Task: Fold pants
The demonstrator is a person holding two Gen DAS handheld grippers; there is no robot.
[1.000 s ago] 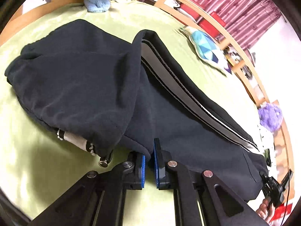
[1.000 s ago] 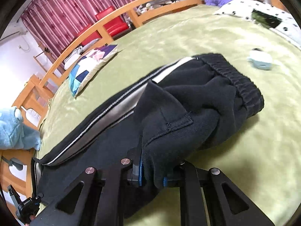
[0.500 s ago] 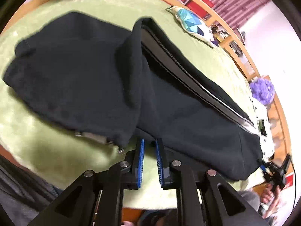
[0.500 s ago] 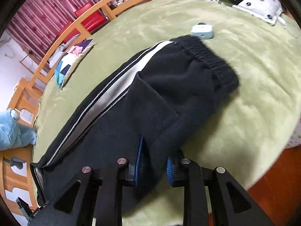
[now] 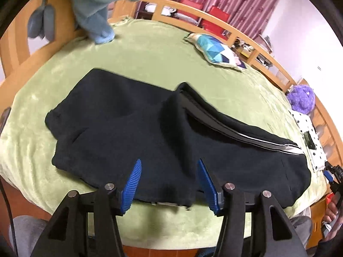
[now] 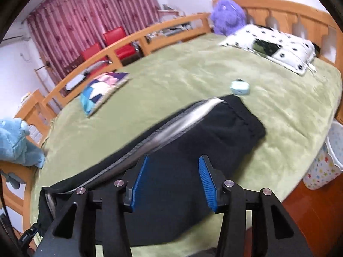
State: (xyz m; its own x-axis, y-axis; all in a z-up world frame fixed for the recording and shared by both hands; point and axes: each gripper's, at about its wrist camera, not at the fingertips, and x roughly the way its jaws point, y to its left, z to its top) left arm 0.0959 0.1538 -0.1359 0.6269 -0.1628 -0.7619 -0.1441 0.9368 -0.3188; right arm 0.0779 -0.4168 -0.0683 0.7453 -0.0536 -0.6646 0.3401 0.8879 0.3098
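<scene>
Black pants (image 5: 133,128) with a grey side stripe (image 5: 263,139) lie folded lengthwise on the green bed; the stripe runs along the far edge. In the right wrist view the pants (image 6: 182,150) lie with the waistband end (image 6: 246,117) at the right. My left gripper (image 5: 169,167) is open, its blue pads either side of the pants' near edge, holding nothing. My right gripper (image 6: 173,167) is open just above the near edge of the pants, empty.
Green blanket (image 5: 150,49) covers the bed inside a wooden rail (image 6: 120,49). A patchwork cushion (image 5: 214,49), a blue plush toy (image 5: 100,6), a purple plush (image 6: 227,15), a spotted pillow (image 6: 274,47) and a small light-blue case (image 6: 240,87) lie around.
Both grippers were shut on the pants' edge; they have let go, opened wide and pulled back. The pants now lie flat on the bed.
</scene>
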